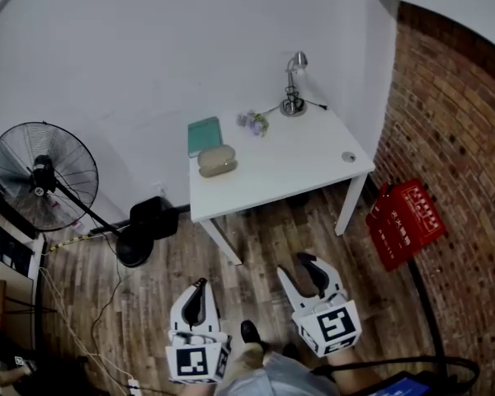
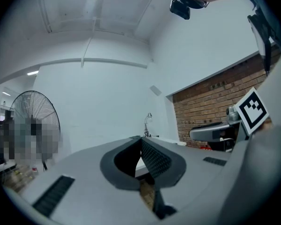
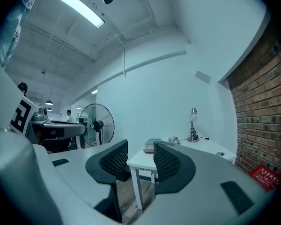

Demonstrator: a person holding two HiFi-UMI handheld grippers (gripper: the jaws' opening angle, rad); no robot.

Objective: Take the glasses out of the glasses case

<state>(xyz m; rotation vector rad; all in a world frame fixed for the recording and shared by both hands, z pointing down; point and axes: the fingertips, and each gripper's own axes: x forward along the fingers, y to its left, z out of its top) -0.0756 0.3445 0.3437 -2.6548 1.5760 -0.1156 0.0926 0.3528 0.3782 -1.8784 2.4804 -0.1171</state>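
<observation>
The beige glasses case (image 1: 217, 160) lies closed on the white table (image 1: 289, 159), near its left end; no glasses show. Both grippers hang over the wood floor, well short of the table. My left gripper (image 1: 200, 289) points at the table with its pads (image 2: 152, 156) meeting at the tips and nothing between them. My right gripper (image 1: 301, 269) stands to its right, jaws apart and empty. In the right gripper view (image 3: 140, 147) the table's corner (image 3: 139, 162) shows through the gap, and the case (image 3: 149, 149) is a small shape on top.
A teal book (image 1: 204, 135), a sprig of flowers (image 1: 253, 122), a desk lamp (image 1: 294, 85) and a small round object (image 1: 348, 157) share the table. A standing fan (image 1: 41, 176) is left of it, a red crate (image 1: 404, 221) by the brick wall right.
</observation>
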